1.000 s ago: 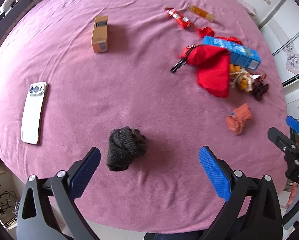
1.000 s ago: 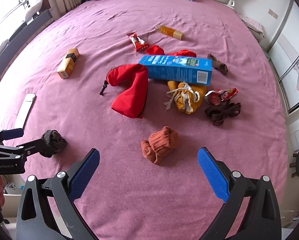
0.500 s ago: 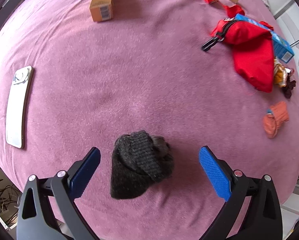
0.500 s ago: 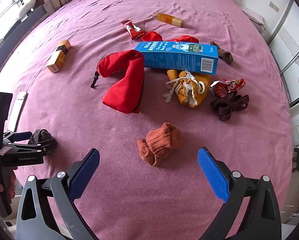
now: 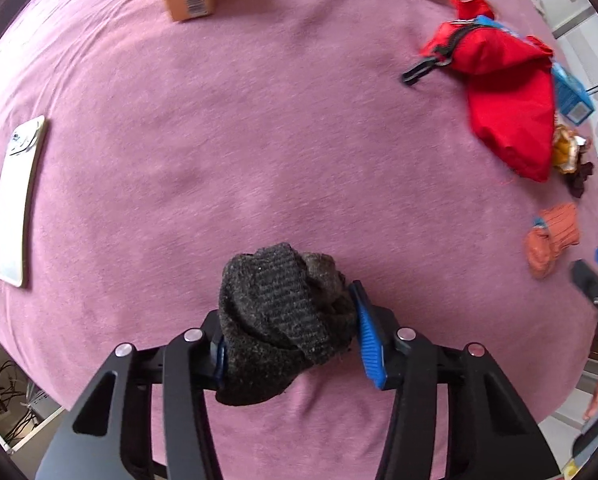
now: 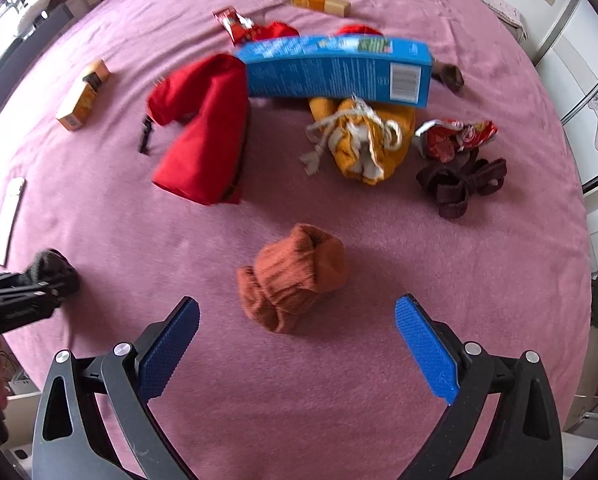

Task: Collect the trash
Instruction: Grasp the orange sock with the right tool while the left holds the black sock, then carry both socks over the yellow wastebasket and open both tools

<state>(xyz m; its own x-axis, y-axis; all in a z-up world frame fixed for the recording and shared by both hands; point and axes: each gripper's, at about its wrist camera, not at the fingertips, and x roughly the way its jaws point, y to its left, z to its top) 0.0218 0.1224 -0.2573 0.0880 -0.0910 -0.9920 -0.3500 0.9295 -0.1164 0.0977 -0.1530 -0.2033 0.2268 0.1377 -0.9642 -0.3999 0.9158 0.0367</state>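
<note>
Sock (image 5: pixel 283 312), dark grey and balled, sits clamped between my left gripper's (image 5: pixel 289 330) blue pads near the bed's (image 5: pixel 227 160) front edge. My right gripper (image 6: pixel 297 340) hangs with jaws wide apart just short of an orange sock (image 6: pixel 293 280). Beyond lie a red bag (image 6: pixel 205 128), blue box (image 6: pixel 337 70), yellow pouch (image 6: pixel 365 140) and phone (image 5: pixel 17 200).

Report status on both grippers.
Left gripper shut on dark sock. Right gripper open, short of orange sock. Nothing between.
</note>
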